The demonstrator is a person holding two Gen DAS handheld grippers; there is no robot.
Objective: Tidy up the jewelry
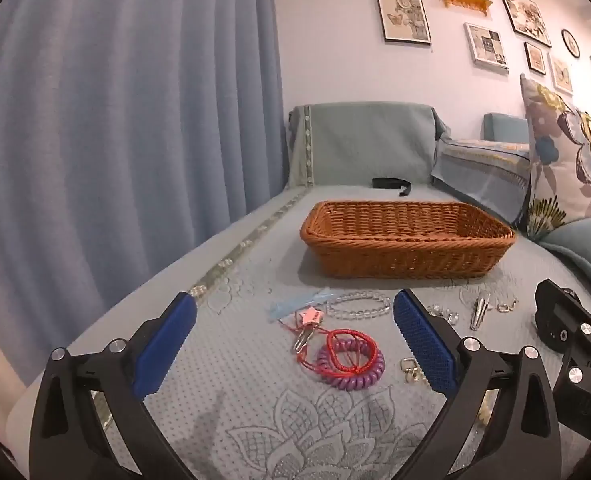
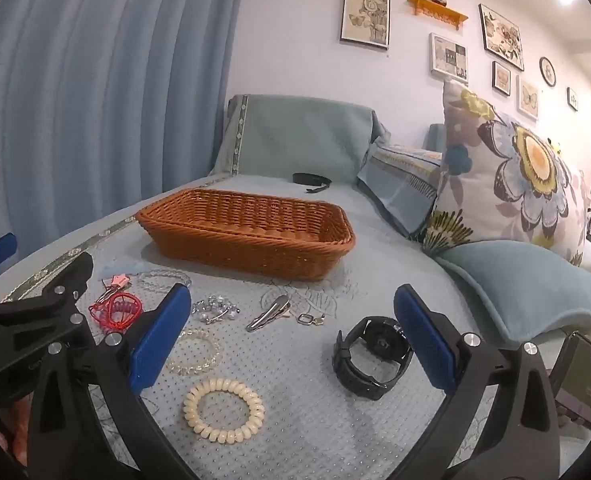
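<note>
A brown wicker basket stands on the grey-blue sofa cover; nothing shows inside it. In front of it lie loose pieces. My left gripper is open and empty above a purple coil tie with a red cord bracelet on it, a pink star clip and a clear bead bracelet. My right gripper is open and empty above a cream coil tie, a black watch, a silver hair clip and a clear bracelet.
A floral pillow and a blue cushion lie at the right. A black strap lies behind the basket. A blue curtain hangs at the left. A phone sits at the right edge.
</note>
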